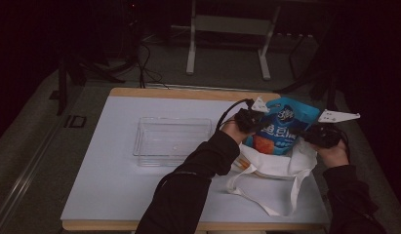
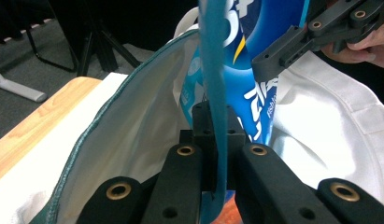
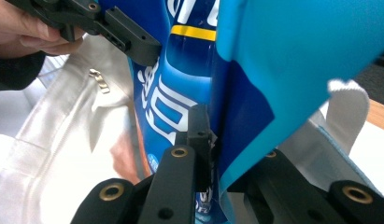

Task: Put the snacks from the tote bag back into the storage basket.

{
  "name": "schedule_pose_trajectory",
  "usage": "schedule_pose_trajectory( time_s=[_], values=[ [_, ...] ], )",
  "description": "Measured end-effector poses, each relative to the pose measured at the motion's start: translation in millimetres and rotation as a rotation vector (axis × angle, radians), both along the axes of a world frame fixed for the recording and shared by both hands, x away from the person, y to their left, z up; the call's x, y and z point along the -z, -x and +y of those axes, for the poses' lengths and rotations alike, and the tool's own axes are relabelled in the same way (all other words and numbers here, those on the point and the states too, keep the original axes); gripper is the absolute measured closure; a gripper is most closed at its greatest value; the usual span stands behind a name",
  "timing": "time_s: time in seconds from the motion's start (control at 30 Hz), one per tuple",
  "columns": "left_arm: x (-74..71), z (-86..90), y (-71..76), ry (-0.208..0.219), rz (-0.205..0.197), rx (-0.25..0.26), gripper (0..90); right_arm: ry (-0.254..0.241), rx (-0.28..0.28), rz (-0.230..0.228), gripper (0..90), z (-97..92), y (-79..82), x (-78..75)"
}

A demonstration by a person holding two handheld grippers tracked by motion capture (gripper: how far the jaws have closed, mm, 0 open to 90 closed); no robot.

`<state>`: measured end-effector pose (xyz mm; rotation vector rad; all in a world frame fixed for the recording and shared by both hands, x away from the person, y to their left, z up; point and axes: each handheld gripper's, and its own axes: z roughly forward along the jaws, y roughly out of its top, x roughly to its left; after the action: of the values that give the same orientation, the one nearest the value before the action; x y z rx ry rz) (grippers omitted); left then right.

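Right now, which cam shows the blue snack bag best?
High view: the blue snack bag shows whole, upright over the white tote bag, pinched at each side by the left tool and the right tool. The left gripper view shows its clamped edge and some print; the right gripper view shows a close blue panel, cropped.

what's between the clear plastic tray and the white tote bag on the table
In the high view, the person's left forearm crosses the gap between the clear tray and the tote bag; otherwise it is bare white tabletop.
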<state>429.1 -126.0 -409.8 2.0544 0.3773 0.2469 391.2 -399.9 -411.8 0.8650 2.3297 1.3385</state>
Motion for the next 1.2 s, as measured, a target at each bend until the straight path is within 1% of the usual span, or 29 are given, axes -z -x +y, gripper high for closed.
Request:
schedule_pose_trajectory(
  time_s=[0.13,0.17,0.27,0.33,0.37,0.43,0.63,0.73,0.77,0.87,0.97,1.03,1.07,1.1,1.2],
  values=[
    [-6.3,1.9,0.7,0.006,-0.007,0.007,89.7,-0.004,-0.003,-0.008,85.3,0.0,1.1,-4.9],
    [-8.1,3.0,0.8,0.013,-0.005,0.011,89.7,-0.005,-0.01,-0.015,85.6,0.2,2.0,-8.7],
    [-13.7,5.8,2.1,0.019,-0.013,0.021,89.8,-0.002,-0.019,-0.017,85.7,1.1,3.1,-13.1],
    [-17.6,7.1,4.3,0.021,-0.032,0.023,89.8,0.006,-0.027,-0.024,86.0,2.3,4.3,-17.8],
    [-20.0,7.8,6.0,0.021,-0.043,0.024,89.9,0.007,-0.028,-0.034,86.1,3.4,6.3,-23.0],
    [-25.2,9.8,7.9,0.027,-0.057,0.029,89.9,0.006,-0.03,-0.04,86.1,3.9,7.8,-25.7],
    [-38.0,15.3,10.5,0.047,-0.063,0.05,89.9,0.012,-0.043,-0.066,86.1,5.9,13.4,-41.1],
    [-43.6,19.5,11.7,0.053,-0.063,0.063,90.0,0.003,-0.052,-0.067,86.0,7.6,15.7,-47.2],
    [-45.2,20.8,12.2,0.053,-0.064,0.066,89.9,0.008,-0.055,-0.076,86.1,8.8,17.0,-49.0],
    [-50.7,24.5,14.0,0.053,-0.066,0.075,90.0,0.017,-0.064,-0.083,86.1,12.3,20.2,-54.3],
    [-57.6,28.1,16.3,0.055,-0.072,0.079,90.0,0.007,-0.077,-0.093,86.3,14.8,22.2,-61.6],
    [-60.0,29.4,17.0,0.056,-0.074,0.08,90.0,0.007,-0.077,-0.093,86.3,14.8,22.2,-61.6],
    [-65.5,32.6,18.9,0.057,-0.08,0.085,90.0,0.004,-0.081,-0.097,86.3,15.7,22.6,-63.7],
    [-67.7,34.1,20.0,0.062,-0.082,0.085,90.0,0.001,-0.088,-0.106,86.5,17.7,23.9,-68.9],
    [-74.2,40.1,22.9,0.07,-0.085,0.087,90.0,0.002,-0.099,-0.114,86.6,22.0,25.6,-76.5]
  ],
)
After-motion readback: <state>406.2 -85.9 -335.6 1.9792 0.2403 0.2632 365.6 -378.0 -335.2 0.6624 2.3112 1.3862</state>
